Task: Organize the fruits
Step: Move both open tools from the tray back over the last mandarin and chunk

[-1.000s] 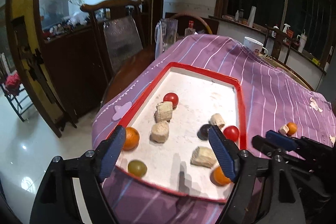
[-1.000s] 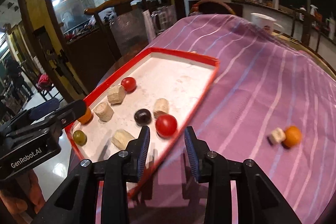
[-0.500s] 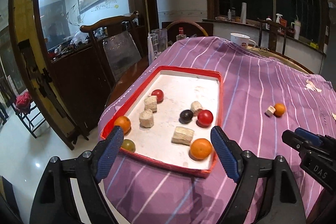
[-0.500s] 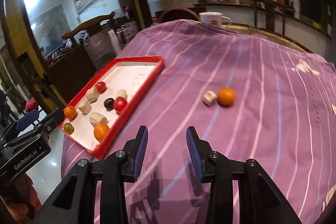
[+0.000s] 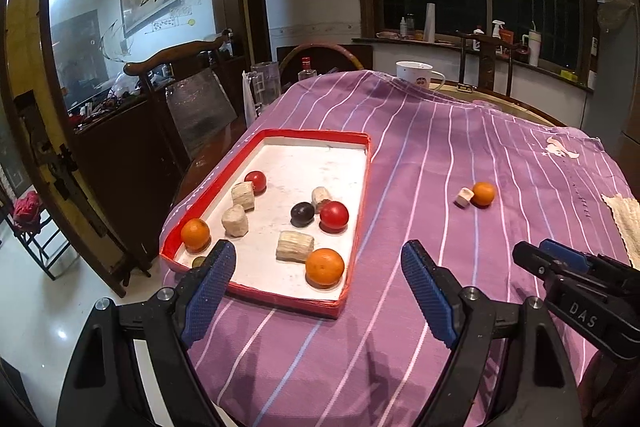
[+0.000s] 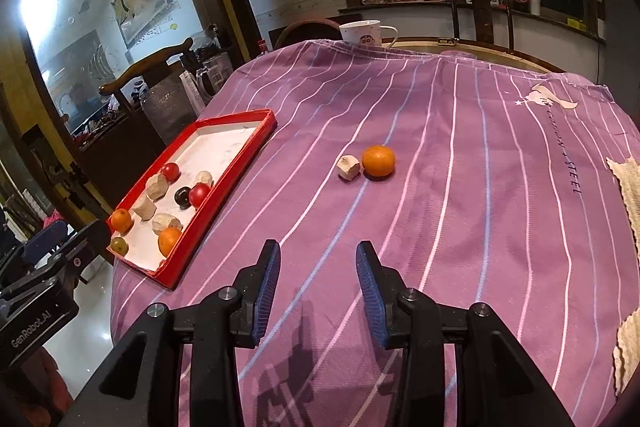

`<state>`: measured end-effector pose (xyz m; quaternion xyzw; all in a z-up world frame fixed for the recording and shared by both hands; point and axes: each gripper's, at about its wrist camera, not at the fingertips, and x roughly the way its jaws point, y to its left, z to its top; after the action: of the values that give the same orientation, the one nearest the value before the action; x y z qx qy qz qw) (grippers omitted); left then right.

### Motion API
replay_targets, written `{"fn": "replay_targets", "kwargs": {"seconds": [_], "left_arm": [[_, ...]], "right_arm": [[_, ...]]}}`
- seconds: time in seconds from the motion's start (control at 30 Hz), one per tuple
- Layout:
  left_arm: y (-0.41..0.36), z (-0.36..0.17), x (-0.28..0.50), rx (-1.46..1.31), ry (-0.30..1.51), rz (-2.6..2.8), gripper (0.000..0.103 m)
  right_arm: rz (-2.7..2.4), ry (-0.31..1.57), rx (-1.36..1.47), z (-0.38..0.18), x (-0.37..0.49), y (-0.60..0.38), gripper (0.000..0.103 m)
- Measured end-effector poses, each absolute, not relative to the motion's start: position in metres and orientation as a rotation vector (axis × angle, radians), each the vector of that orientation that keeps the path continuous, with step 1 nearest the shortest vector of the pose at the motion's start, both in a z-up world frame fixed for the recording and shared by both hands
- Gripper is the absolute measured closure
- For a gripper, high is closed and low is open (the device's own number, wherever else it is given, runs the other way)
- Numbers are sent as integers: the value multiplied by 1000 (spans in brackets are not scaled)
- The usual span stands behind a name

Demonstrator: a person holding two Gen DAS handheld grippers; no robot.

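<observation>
Two hand-held claws hover over a purple striped tablecloth [image 6: 460, 187]. The left gripper [image 5: 316, 283] has its blue fingers spread wide and holds nothing. Ahead of it, mostly between its fingertips, sits a red-rimmed tray [image 5: 362, 195] holding oranges, red tomatoes, a dark plum and pale chunks. The right gripper [image 6: 317, 277] is parted too, and empty. Well ahead of it lies a loose orange [image 6: 378, 160], touching a pale chunk [image 6: 348, 167] on its left.

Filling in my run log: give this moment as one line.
left tool: open, empty | right tool: open, empty | red tray: fruit inside | orange and pale chunk: on purple cloth, outside tray
</observation>
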<state>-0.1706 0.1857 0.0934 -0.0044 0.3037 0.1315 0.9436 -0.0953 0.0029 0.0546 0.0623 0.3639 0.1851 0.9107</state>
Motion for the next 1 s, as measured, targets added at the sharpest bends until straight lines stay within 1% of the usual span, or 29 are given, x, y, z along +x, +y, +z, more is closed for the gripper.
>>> {"fn": "replay_targets", "kwargs": {"seconds": [0.37, 0.53, 0.7, 1.0], "left_arm": [[182, 93, -174, -13, 622, 262, 19], [183, 90, -175, -33, 630, 253, 19], [182, 81, -169, -27, 660, 233, 18], [159, 69, -162, 24, 692, 177, 18]], "right_arm": [[386, 754, 134, 55, -99, -5, 59], [293, 740, 178, 59, -95, -39, 59], [241, 779, 275, 50, -86, -67, 57], [291, 819, 247, 42, -83, -50, 56]]}}
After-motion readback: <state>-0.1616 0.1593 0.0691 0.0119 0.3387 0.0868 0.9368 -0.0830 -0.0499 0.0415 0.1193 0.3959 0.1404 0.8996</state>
